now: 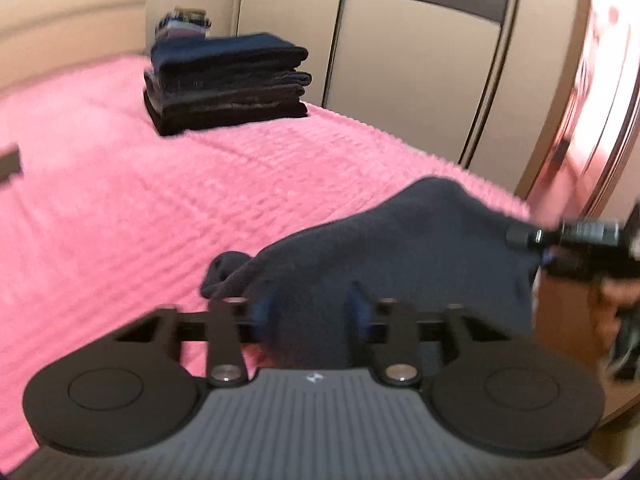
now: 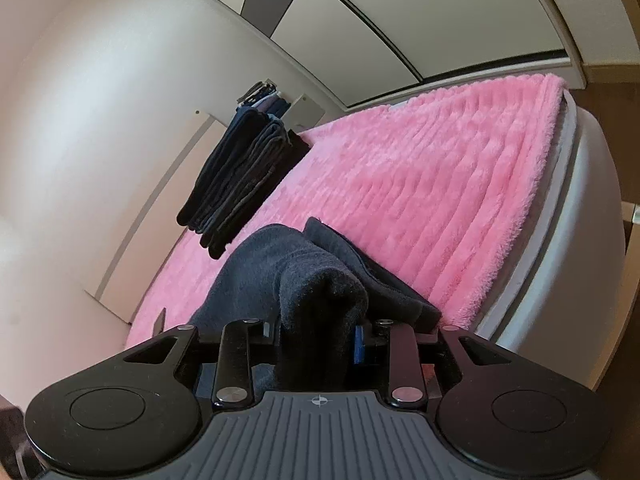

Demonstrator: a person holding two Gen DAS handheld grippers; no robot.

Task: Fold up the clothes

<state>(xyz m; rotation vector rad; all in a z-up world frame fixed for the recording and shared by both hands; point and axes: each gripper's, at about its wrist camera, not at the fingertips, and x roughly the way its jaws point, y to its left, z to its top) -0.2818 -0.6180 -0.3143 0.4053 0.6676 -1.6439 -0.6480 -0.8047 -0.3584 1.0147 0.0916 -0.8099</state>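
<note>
Left gripper point(image 1: 310, 312): fingers clamped on the dark garment point(image 1: 400, 248)
Right gripper point(image 2: 316, 332): fingers pinching the same garment
Garment: near bed edge, on the pink blanket point(image 1: 160, 200)
Behind: folded stack point(image 1: 228, 84), wardrobe doors point(image 1: 400, 60)

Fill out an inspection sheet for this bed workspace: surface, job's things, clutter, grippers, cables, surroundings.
Surface: pink ribbed fleece blanket covers the bed.
Job's things: dark navy garment bunched at the near edge, partly lifted; stack of folded dark clothes at the far side of the bed.
Clutter: a second small pile of mixed clothes behind the stack; blurred.
Grippers: left gripper shut on the dark navy garment; right gripper shut on a fold of it.
Cables: nothing seen.
Surroundings: cream wardrobe doors with dark trim beyond the bed; plain wall alongside the bed.
</note>
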